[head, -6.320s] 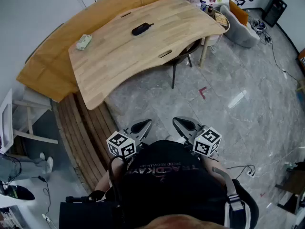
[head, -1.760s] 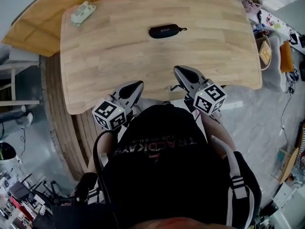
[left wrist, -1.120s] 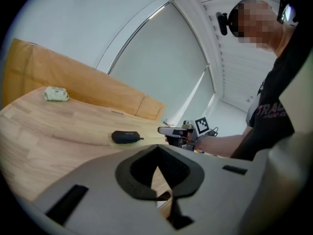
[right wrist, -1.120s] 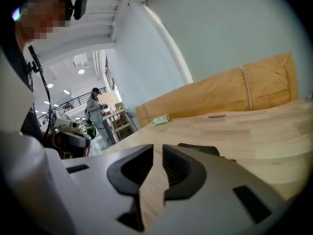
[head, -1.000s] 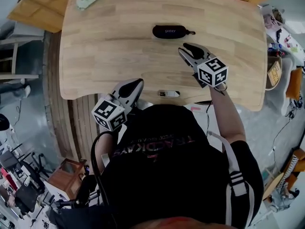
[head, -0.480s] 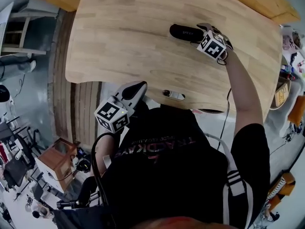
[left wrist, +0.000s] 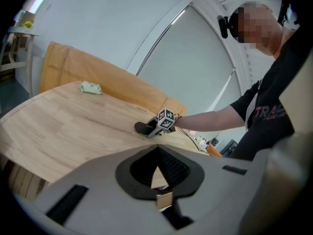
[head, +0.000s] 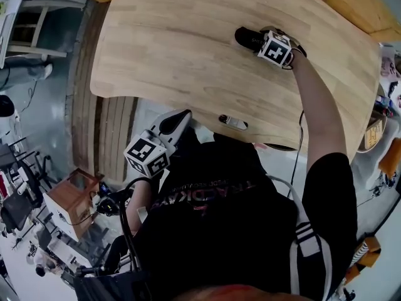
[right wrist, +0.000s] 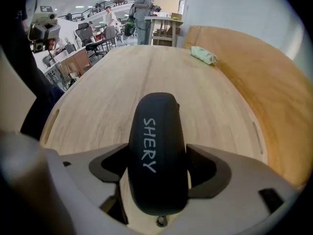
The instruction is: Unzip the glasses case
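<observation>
Right hand-held gripper (head: 263, 41) astride the glasses case (right wrist: 157, 146)
Jaws just opening, unclamped; shell probably stiff and light, so pinch its sides.

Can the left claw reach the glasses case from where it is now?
Probably not yet: the left claw sits shut at the near edge of the table, well short of the glasses case, which lies between the just-opened jaws of the right claw.

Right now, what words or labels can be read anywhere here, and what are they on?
"SHERY": white letters on the black oval glasses case.
"TRA": the start of a pale print on the person's black T-shirt; the rest is hidden or too blurred to read.
Nothing else is readable.
</observation>
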